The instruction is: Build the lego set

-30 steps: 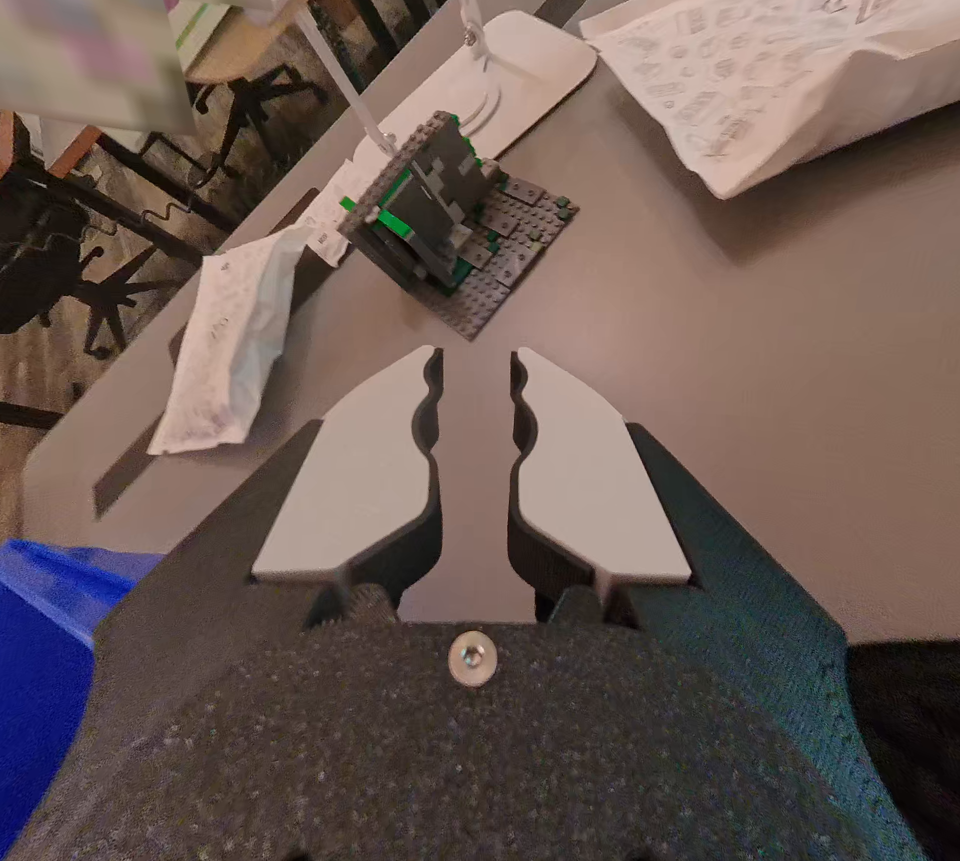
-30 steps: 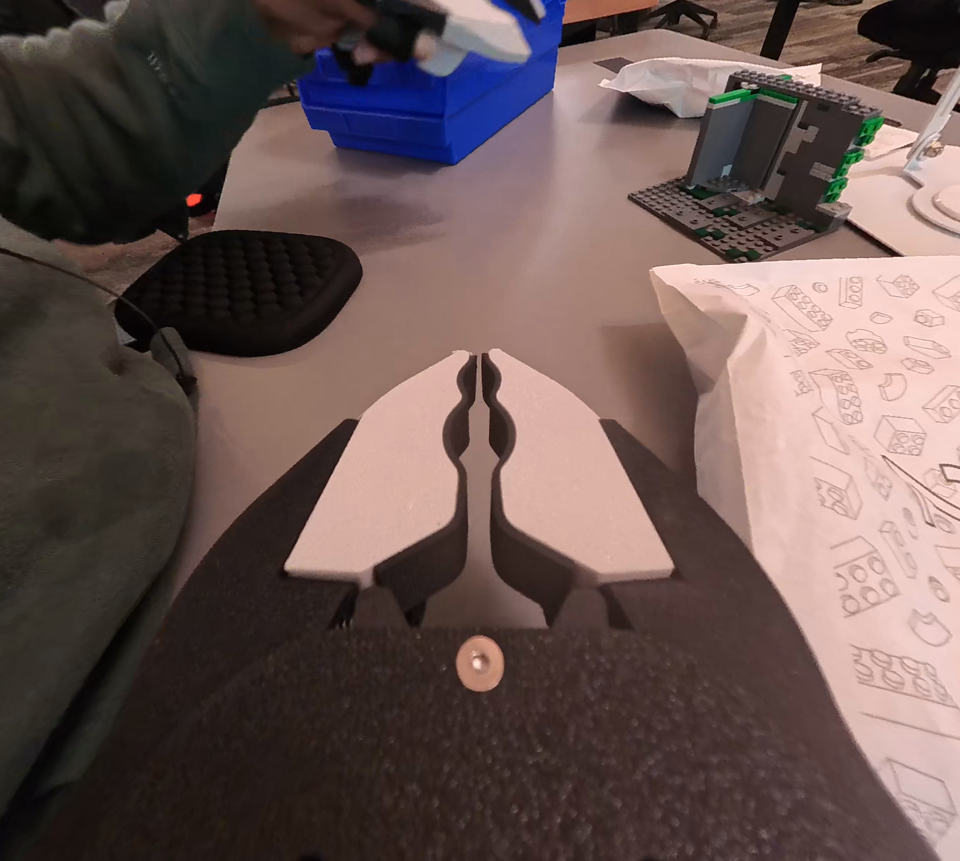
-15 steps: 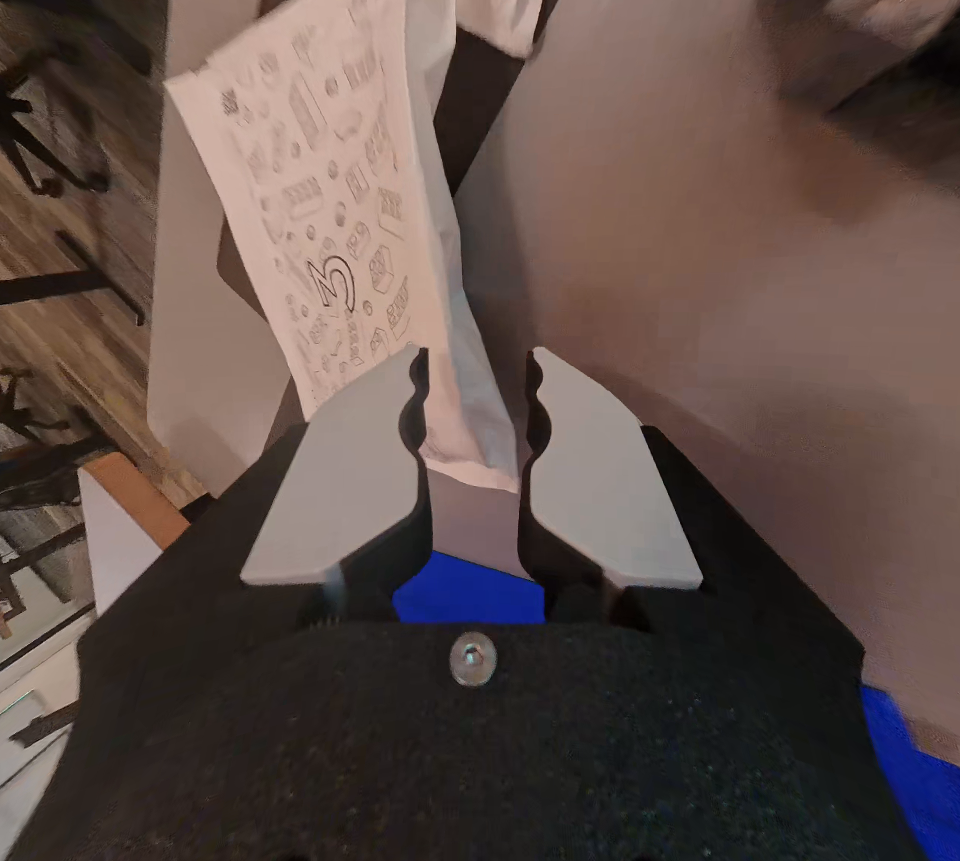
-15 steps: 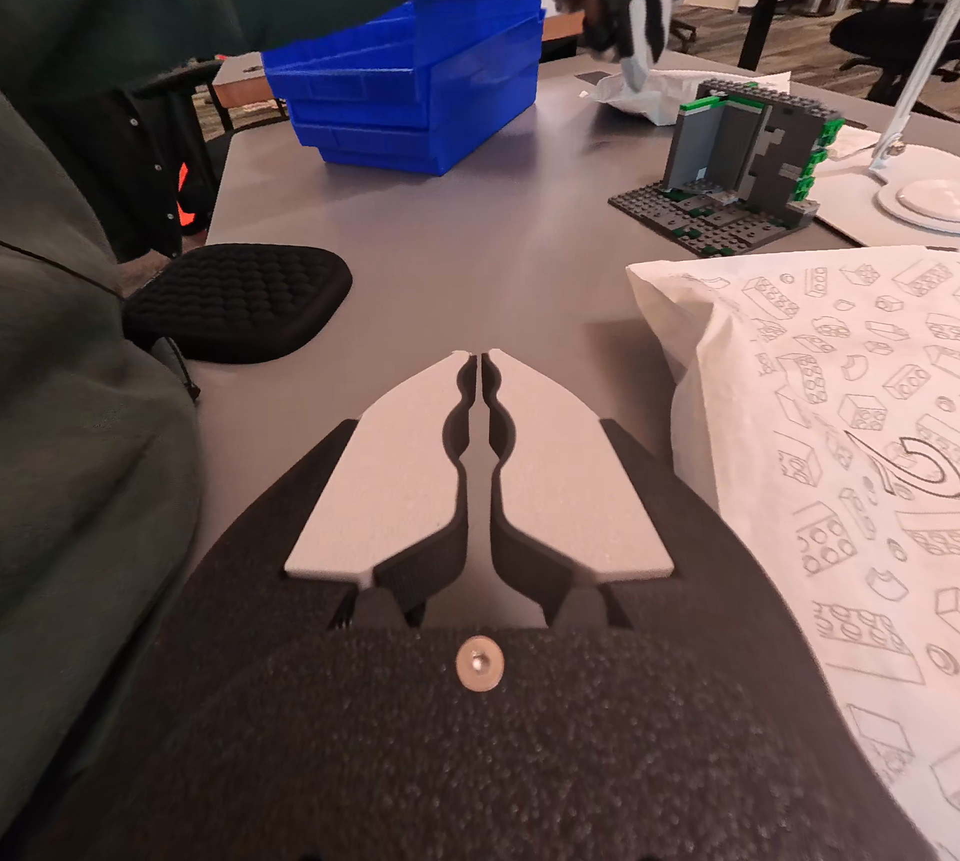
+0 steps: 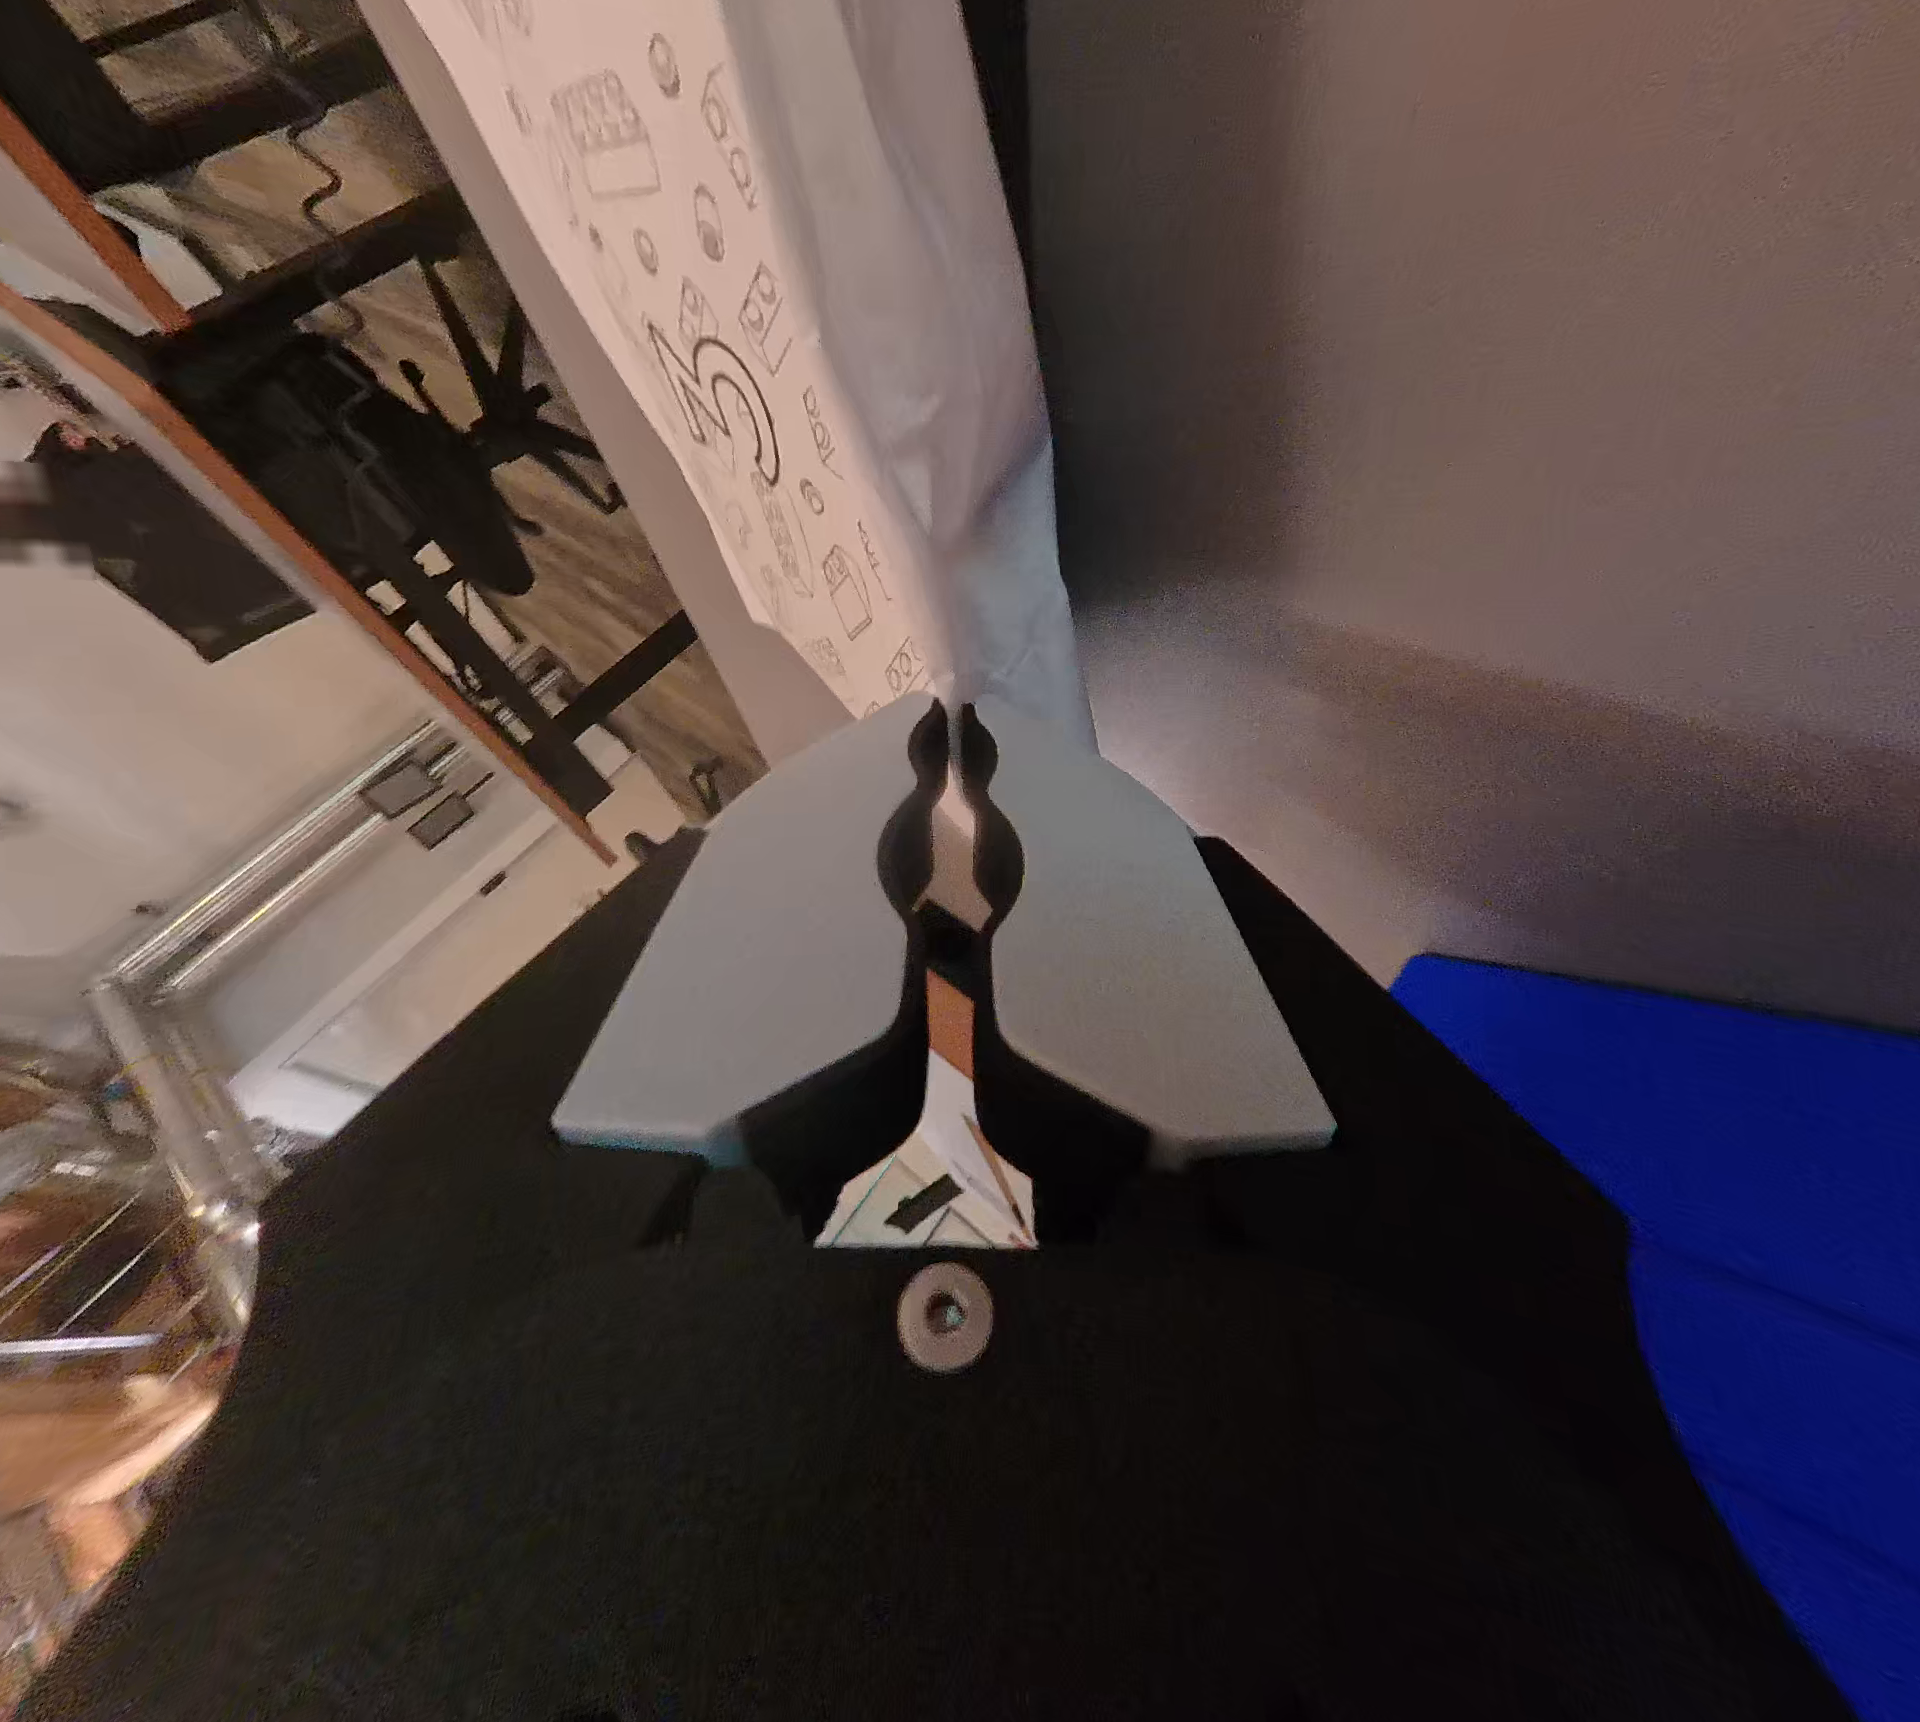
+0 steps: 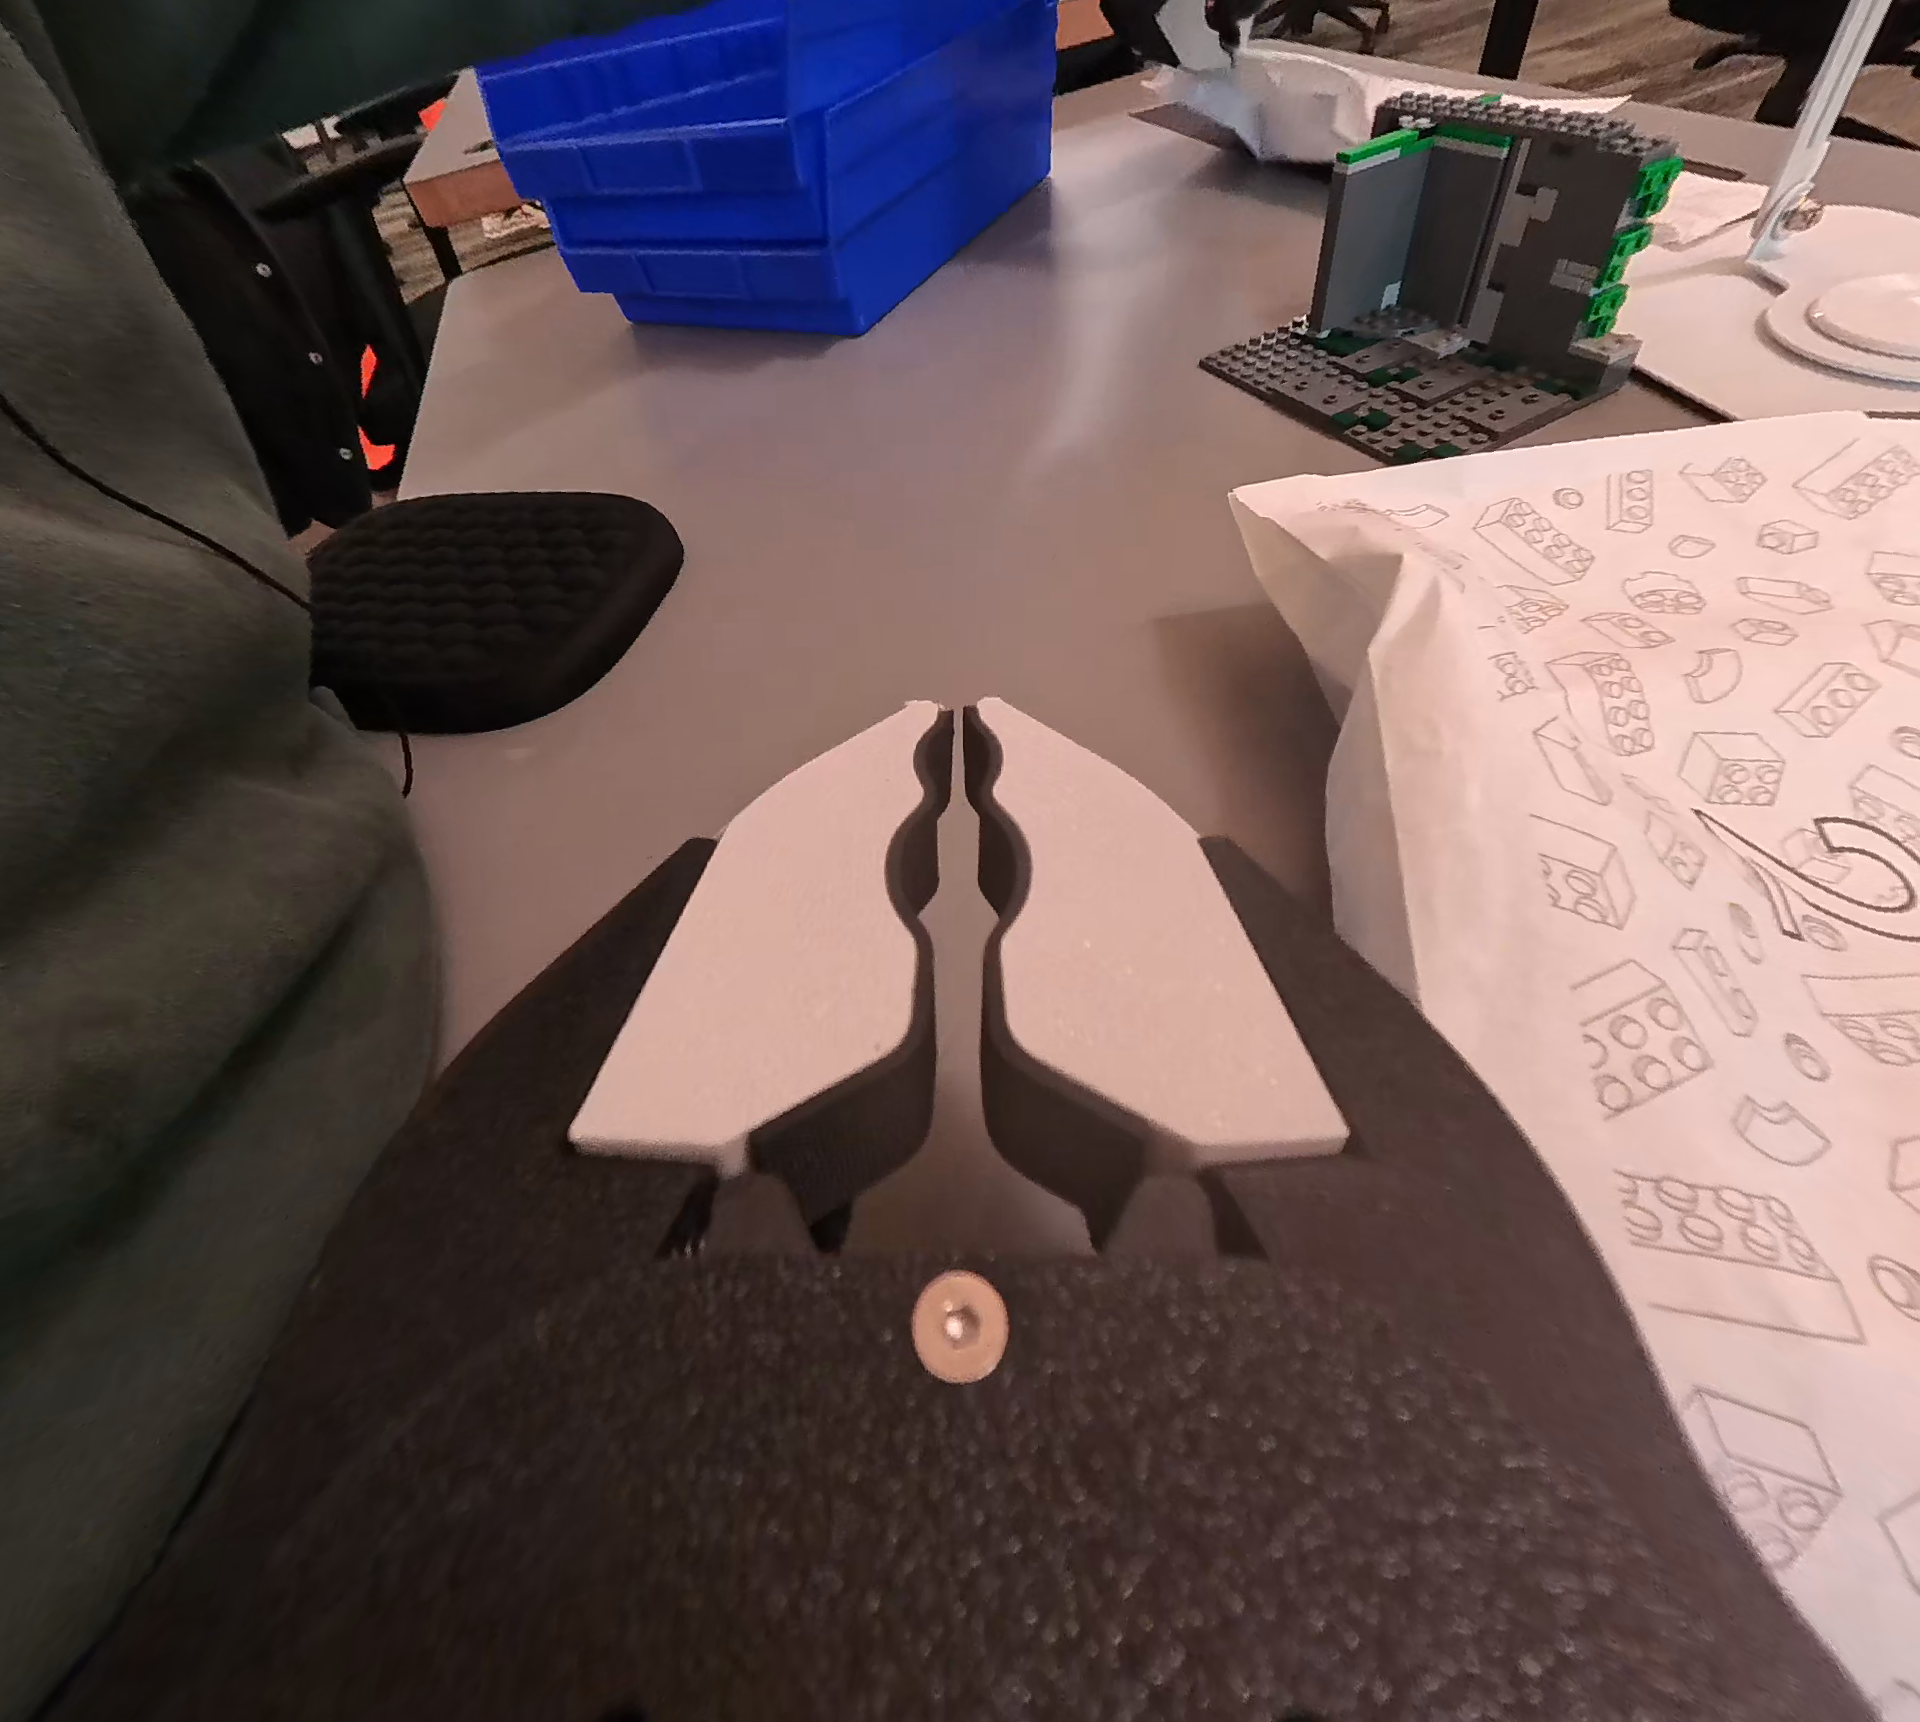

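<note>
My left gripper [image 5: 954,708] is shut on the corner of a white paper brick bag [image 5: 810,238] at the table's far left edge. The same gripper [image 6: 1195,36] and bag [image 6: 1288,103] show far off in the right wrist view. A grey and green lego build [image 6: 1475,259] stands on a dark baseplate at the right of the table. My right gripper [image 6: 958,714] is shut and empty, low over the grey table [image 6: 883,467]. A second, larger white brick bag [image 6: 1683,789] lies just to its right.
Stacked blue bins [image 6: 790,155] stand at the far left of the table; one blue bin [image 5: 1704,1277] shows beside my left gripper. A black textured pad [image 6: 478,602] lies at the near left. A white lamp base [image 6: 1860,322] sits at the far right. A person's dark green sleeve [image 6: 208,737] fills the left. The gap from one gripper's tips to the other's is roughly 60 cm.
My left gripper swung from the lego build to the small white bag at the table's edge and closed on its corner. The right gripper stayed shut and barely moved.
</note>
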Action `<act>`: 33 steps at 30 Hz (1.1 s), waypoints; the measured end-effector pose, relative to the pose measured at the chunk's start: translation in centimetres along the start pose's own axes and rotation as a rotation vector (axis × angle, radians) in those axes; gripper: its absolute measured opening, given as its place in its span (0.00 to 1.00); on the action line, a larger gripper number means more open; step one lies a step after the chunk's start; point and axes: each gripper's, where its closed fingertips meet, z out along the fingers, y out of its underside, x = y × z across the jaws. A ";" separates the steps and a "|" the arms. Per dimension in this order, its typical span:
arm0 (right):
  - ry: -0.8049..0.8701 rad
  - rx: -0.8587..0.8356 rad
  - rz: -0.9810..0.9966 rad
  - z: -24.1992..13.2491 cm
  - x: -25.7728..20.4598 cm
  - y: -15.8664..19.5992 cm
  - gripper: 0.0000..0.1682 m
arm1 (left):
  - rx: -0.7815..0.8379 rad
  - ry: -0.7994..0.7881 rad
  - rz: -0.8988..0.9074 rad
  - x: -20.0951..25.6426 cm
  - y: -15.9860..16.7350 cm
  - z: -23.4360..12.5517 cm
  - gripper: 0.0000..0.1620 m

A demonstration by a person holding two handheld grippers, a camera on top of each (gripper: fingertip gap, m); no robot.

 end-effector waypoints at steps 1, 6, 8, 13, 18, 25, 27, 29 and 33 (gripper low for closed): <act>0.000 -0.002 0.002 0.1 0.0 0.0 0.01 | -0.019 -0.013 -0.010 -0.3 0.7 0.5 0.02; -0.004 -0.011 0.016 0.3 0.1 0.3 0.01 | -0.082 -0.030 -0.151 -1.2 3.5 2.1 0.07; -0.005 -0.013 0.014 0.4 0.1 0.3 0.01 | -0.062 -0.027 -0.184 -1.3 3.7 1.5 0.09; -0.013 -0.005 0.006 0.3 -0.2 0.1 0.01 | 0.048 -0.032 -0.300 -2.0 3.3 -2.4 0.10; -0.020 0.008 -0.004 0.1 -0.5 -0.3 0.01 | 0.203 -0.063 -0.503 -2.7 1.6 -8.9 0.11; -0.032 0.019 -0.021 0.0 -1.1 -0.6 0.01 | 0.453 0.031 -0.840 0.1 -0.8 -19.2 0.11; -0.036 0.021 -0.023 0.1 -1.2 -0.7 0.01 | 0.503 0.074 -0.882 2.1 -1.5 -21.9 0.12; -0.040 0.019 -0.025 0.1 -1.3 -0.7 0.01 | 0.541 0.101 -0.912 4.1 -1.9 -24.5 0.13; -0.046 0.011 -0.032 0.3 -1.6 -0.6 0.01 | 0.592 0.162 -0.960 8.5 -2.3 -28.9 0.16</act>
